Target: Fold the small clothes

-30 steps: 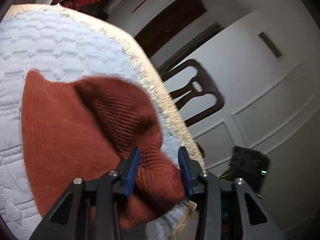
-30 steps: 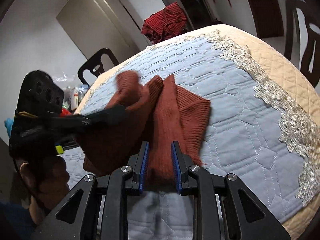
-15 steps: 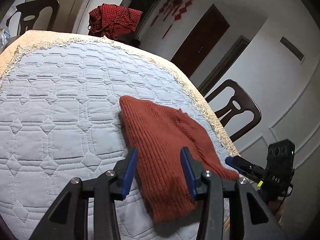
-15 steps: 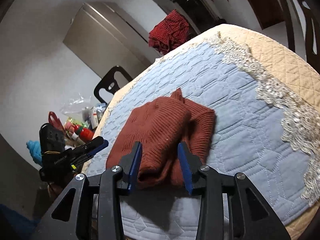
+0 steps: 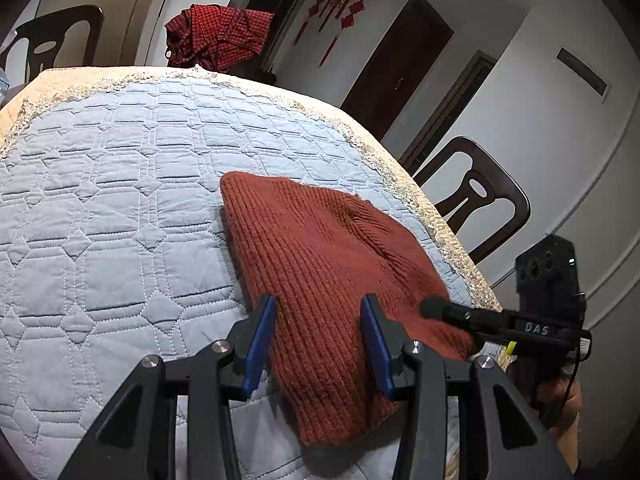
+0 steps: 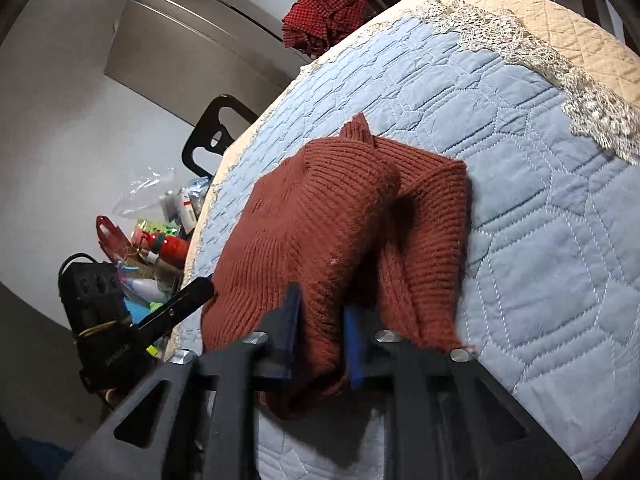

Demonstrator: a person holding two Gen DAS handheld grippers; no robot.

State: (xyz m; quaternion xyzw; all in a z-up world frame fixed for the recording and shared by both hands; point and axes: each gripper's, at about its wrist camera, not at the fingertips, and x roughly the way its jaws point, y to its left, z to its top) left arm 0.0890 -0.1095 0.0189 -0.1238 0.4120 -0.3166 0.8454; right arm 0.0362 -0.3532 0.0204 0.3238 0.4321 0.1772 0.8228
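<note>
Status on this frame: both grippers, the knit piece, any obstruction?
Right gripper just closed, pinching rust knit garment near edge. Left gripper open, straddling it. Nothing in the way.

Place: home, a lived-in room
Table cover: quilted pale-blue cloth with lace edging [image 5: 120, 208] over a cream quilted border
Seating: dark curved-back wooden chair [image 5: 476, 200] pushed against the table
Walls: white panelling, dark brown wooden door [image 5: 396, 68], red hanging knot decorations [image 5: 340, 4]
Clutter: red checked garment [image 5: 218, 36] heaped behind the table; bottles and plastic bags [image 6: 164, 232] beside it
</note>
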